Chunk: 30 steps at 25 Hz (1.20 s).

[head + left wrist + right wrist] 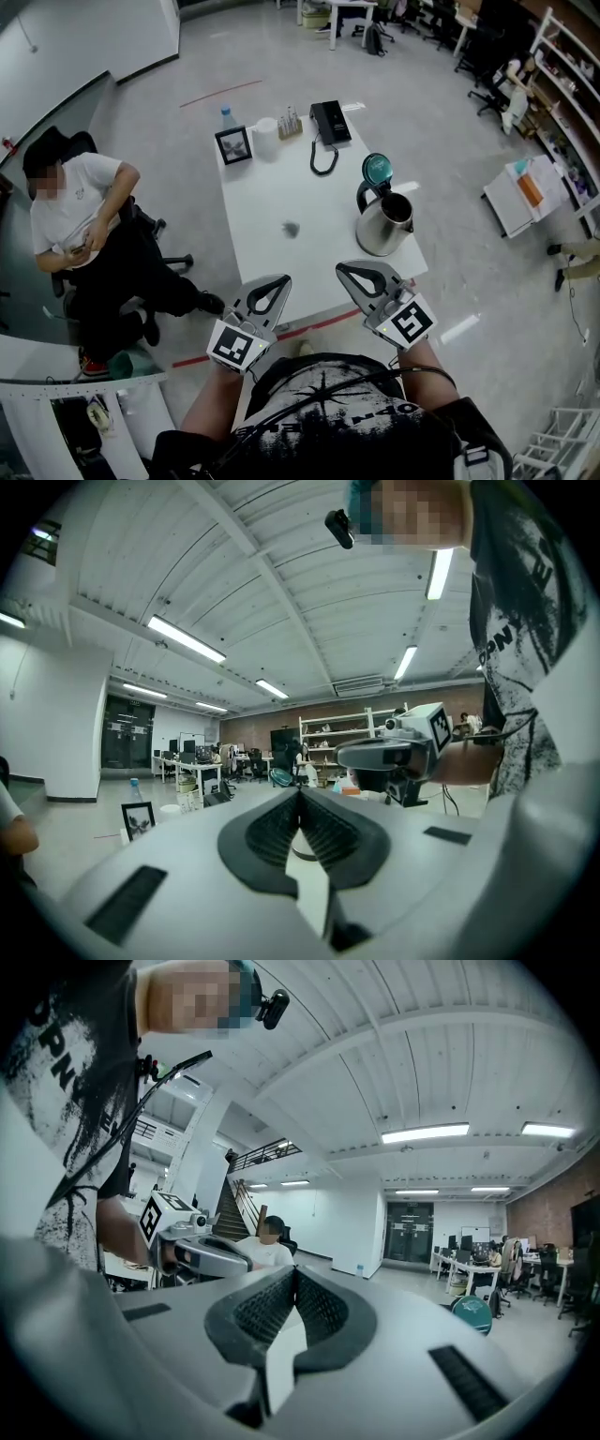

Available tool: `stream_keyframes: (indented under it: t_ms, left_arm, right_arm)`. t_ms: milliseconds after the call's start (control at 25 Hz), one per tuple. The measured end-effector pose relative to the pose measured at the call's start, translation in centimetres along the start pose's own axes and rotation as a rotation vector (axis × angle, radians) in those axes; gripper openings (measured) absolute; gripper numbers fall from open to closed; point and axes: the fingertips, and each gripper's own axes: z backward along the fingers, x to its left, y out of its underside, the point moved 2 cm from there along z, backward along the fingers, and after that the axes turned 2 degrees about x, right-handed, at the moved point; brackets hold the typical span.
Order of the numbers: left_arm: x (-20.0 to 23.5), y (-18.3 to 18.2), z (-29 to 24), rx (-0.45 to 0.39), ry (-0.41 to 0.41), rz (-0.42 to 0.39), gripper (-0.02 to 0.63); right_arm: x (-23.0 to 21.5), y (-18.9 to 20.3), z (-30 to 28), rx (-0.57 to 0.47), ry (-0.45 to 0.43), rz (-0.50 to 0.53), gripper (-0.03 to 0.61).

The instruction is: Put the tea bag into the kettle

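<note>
At the counter's (262,202) near edge, the left hand-held gripper (280,279) and the right hand-held gripper (344,270) hover side by side. Each has its jaws pressed together on nothing. Bare white top lies ahead of both. The kettle (384,225), its lid tipped open, stands near the right edge. A phone (328,122), a picture frame (233,144) and a bottle (228,116) line the far end. The tea bag (291,228) is a small grey scrap mid-counter, left of the kettle and apart from it.

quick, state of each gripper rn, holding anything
Left gripper: closed, jaws together, holding nothing.
Right gripper: closed, jaws together, holding nothing.
</note>
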Motion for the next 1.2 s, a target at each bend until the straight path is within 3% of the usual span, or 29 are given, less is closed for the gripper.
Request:
stream_keyframes:
  t_ms: [600, 960, 1200]
  left_arm:
    - [4.4, 2.5, -2.5, 0.044, 0.017, 0.061, 0.011]
    - [6.4, 3.3, -4.0, 0.08, -0.064, 0.102, 0.011]
    - [7.9, 3.7, -4.8, 0.09, -0.13, 0.137, 0.011]
  right_arm:
    - [-2.8, 2.7, -5.2, 0.061, -0.013, -0.013, 0.011]
    - [-5.9, 6.1, -8.3, 0.099, -0.081, -0.035, 0.011]
    - [-8.0, 9.6, -11.1, 0.184, -0.154, -0.068, 0.011]
